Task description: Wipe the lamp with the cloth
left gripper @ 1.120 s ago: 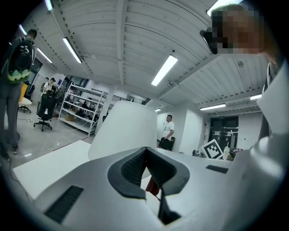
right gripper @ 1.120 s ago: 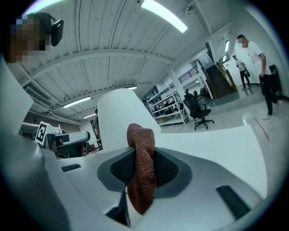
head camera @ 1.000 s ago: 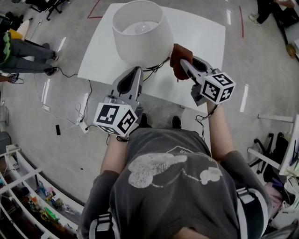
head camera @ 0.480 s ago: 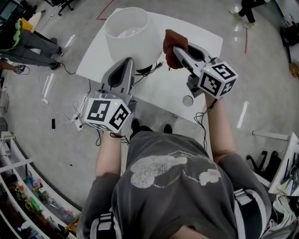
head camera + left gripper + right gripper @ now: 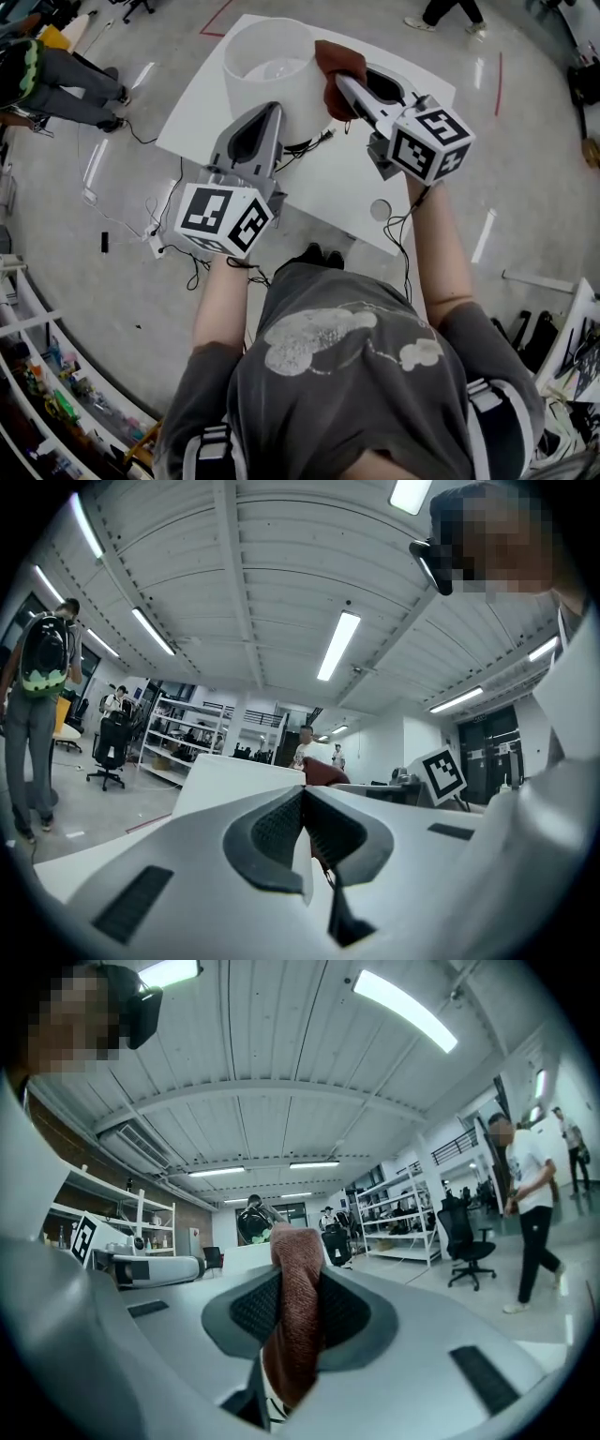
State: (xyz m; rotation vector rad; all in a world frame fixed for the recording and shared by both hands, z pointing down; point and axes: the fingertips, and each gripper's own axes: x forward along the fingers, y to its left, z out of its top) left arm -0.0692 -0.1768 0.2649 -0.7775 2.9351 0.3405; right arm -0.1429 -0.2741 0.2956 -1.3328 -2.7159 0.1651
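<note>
The white rectangular counter [image 5: 337, 178] lies before you, and the white drum-shaded lamp [image 5: 272, 80] stands toward its 11 o'clock corner. Your left hand-held gripper [image 5: 272, 111] has its jaws pressed together on nothing, with the tip at the shade's 6 o'clock side. Your right hand-held gripper [image 5: 341, 82] clamps the rust-brown terry cloth [image 5: 337, 61], which meets the shade's upper edge at 3 o'clock.

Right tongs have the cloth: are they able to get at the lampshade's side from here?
Likely yes. The cloth, clamped in the right tongs, appears to rest against the lampshade on its right side, with nothing between them.
</note>
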